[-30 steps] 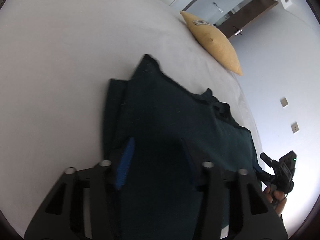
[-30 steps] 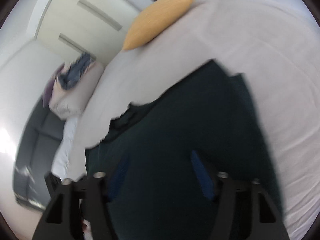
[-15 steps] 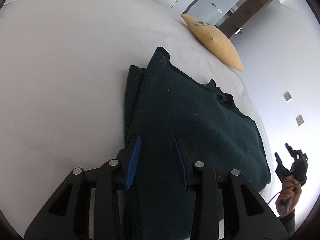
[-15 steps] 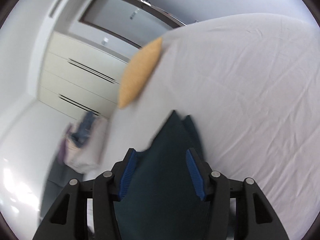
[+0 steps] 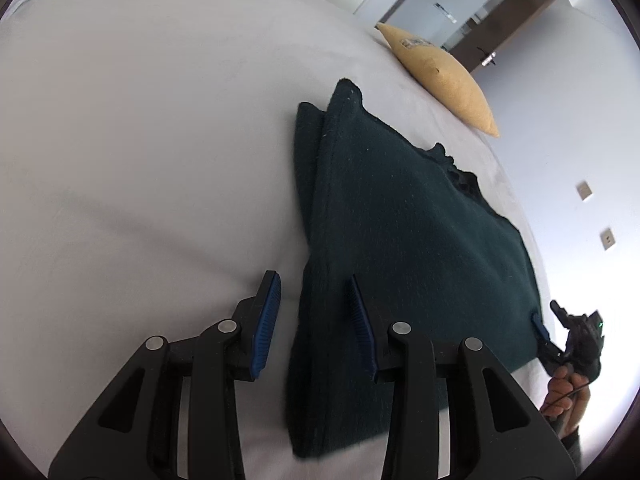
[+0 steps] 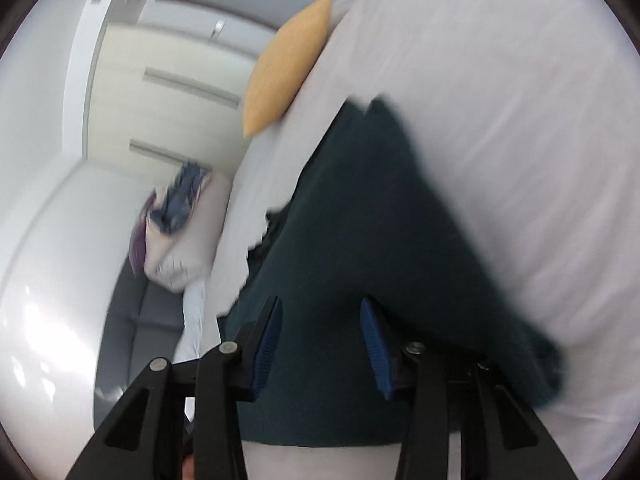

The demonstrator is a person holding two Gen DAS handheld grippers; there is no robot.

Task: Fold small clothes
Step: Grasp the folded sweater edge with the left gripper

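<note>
A dark green folded garment (image 5: pixel 408 248) lies flat on the white bed (image 5: pixel 140 140). My left gripper (image 5: pixel 314 320) is open over the garment's near left edge, with one blue pad over the sheet and the other over the cloth. In the left wrist view my right gripper (image 5: pixel 540 326) shows at the garment's far right corner, held by a hand. In the right wrist view the garment (image 6: pixel 372 240) lies under my open right gripper (image 6: pixel 322 336), whose blue pads straddle the cloth without pinching it. That view is blurred.
A yellow pillow (image 5: pixel 440 76) lies at the head of the bed, also in the right wrist view (image 6: pixel 286 64). A white cushion with a bundle of blue cloth (image 6: pixel 180 208) sits beside the bed. Wardrobe doors and a room door stand behind.
Both grippers have opened and let go of the garment, which now lies flat and folded. My left gripper has drawn back toward the near left edge. My right gripper has swung over the cloth.
</note>
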